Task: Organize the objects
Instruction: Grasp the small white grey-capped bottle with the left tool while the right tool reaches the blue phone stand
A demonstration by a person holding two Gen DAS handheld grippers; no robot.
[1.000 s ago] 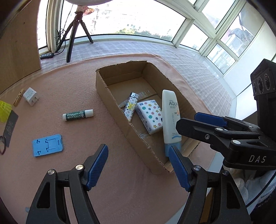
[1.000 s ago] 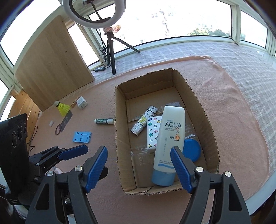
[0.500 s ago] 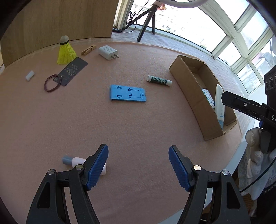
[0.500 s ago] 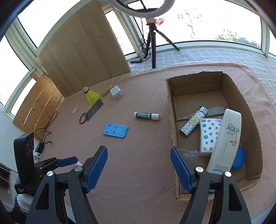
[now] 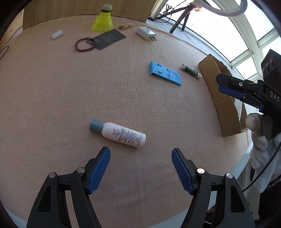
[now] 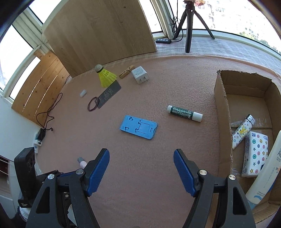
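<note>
A sunlit glazed balcony or sunroom in a home, set up for recording; curved windows point(image 6: 228, 15) wrap the far side, with buildings and trees outside; a tripod point(image 6: 188, 26) carrying a ring light point(image 5: 223, 8) stands on the sill; a pink cloth point(image 5: 87, 87) covers the table; wooden panels point(image 6: 98, 33) lean against the wall; small household items lie scattered about.

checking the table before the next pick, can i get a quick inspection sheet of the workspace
surface: pink felt mat, flat.
job's things: cardboard box holds sunscreen tube, tissue pack, lighter; white bottle, blue stand, lip balm lie loose.
clutter: shuttlecock, charger plug, clothespin, dark card, hair tie.
grippers: left gripper and right gripper open, empty.
cables: black cable at mat edge.
surroundings: tripod, wooden board.
</note>
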